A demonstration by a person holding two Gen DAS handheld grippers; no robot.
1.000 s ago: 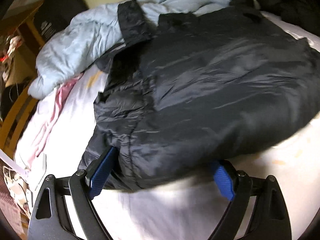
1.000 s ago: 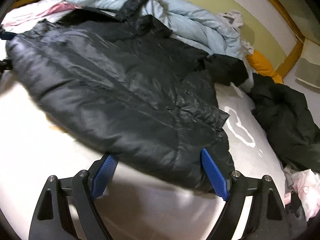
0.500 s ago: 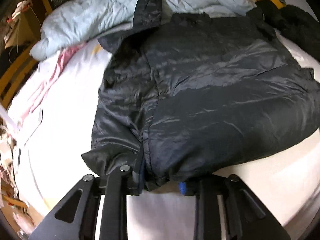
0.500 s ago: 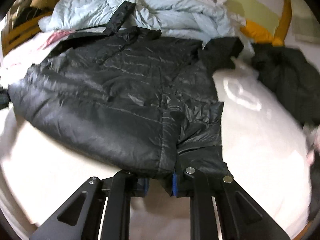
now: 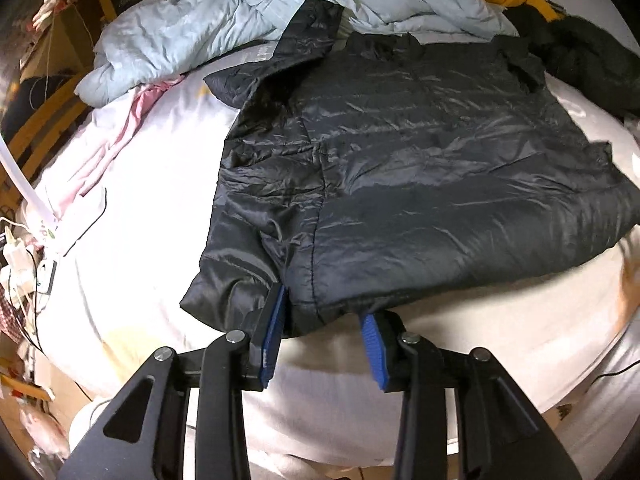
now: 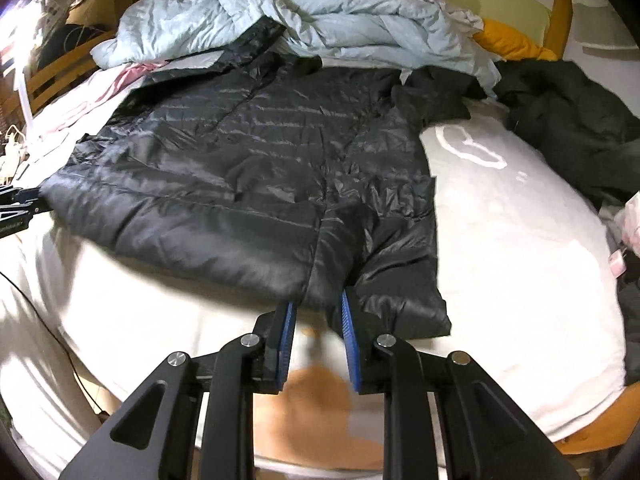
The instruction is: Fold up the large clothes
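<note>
A black puffer jacket (image 5: 420, 184) lies spread on the white bed sheet (image 5: 132, 240), its hem toward me and its collar far. My left gripper (image 5: 322, 308) is shut on the hem near the jacket's left side seam, with bunched fabric between the blue pads (image 5: 274, 328). In the right wrist view the same jacket (image 6: 248, 168) fills the middle. My right gripper (image 6: 317, 302) pinches the hem near the right side seam; its jaws are opening slightly with the fabric still between them. The left gripper (image 6: 16, 204) shows at that view's left edge.
A light blue duvet (image 5: 240, 20) is heaped at the head of the bed. A pink garment (image 5: 104, 152) lies left, a dark garment (image 6: 568, 120) right, and an orange cushion (image 6: 508, 44) at the back. Cables and a power strip (image 5: 16, 256) hang off the left side. The wooden bed frame (image 6: 556, 12) rims the mattress.
Both grippers went from wide open around the hem to closed on it. They drew back and up, and the jacket now lies stretched flatter toward the near edge.
</note>
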